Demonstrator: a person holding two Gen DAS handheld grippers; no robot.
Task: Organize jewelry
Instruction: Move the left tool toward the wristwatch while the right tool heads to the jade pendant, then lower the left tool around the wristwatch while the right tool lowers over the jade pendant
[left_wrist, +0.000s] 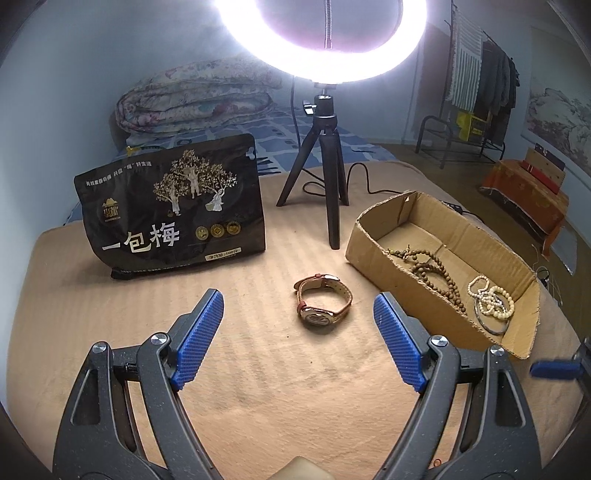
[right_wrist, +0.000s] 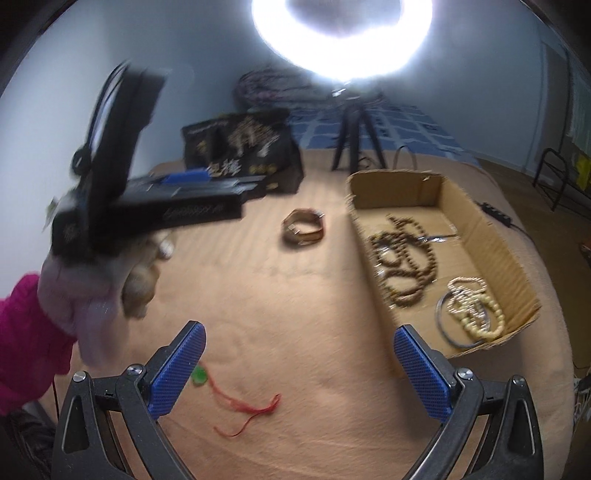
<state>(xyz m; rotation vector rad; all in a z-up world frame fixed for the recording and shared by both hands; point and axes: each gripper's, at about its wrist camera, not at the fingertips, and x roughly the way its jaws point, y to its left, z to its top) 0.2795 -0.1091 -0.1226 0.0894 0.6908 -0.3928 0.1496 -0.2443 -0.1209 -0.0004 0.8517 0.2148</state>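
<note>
A wristwatch (left_wrist: 323, 301) with a brown strap lies on the tan cloth, just beyond and slightly right of my open left gripper (left_wrist: 299, 299). The right wrist view shows that watch (right_wrist: 303, 230) farther off. A cardboard box (left_wrist: 373, 254) to the right holds a brown bead necklace (left_wrist: 432, 269), cream bead bracelets (left_wrist: 491, 301) and a metal bangle (left_wrist: 493, 325). My right gripper (right_wrist: 300, 328) is open over bare cloth, with nothing between its jaws. A green pendant on a red cord (right_wrist: 251, 410) lies by its left finger, partly hidden. The right view is blurred.
A black snack bag (left_wrist: 173, 206) stands at the back left, a ring light's tripod (left_wrist: 325, 177) with its cable behind the watch. A gloved hand (right_wrist: 92, 295) with a pink sleeve holds the left gripper (right_wrist: 192, 181). A folded quilt (left_wrist: 195, 99) lies beyond.
</note>
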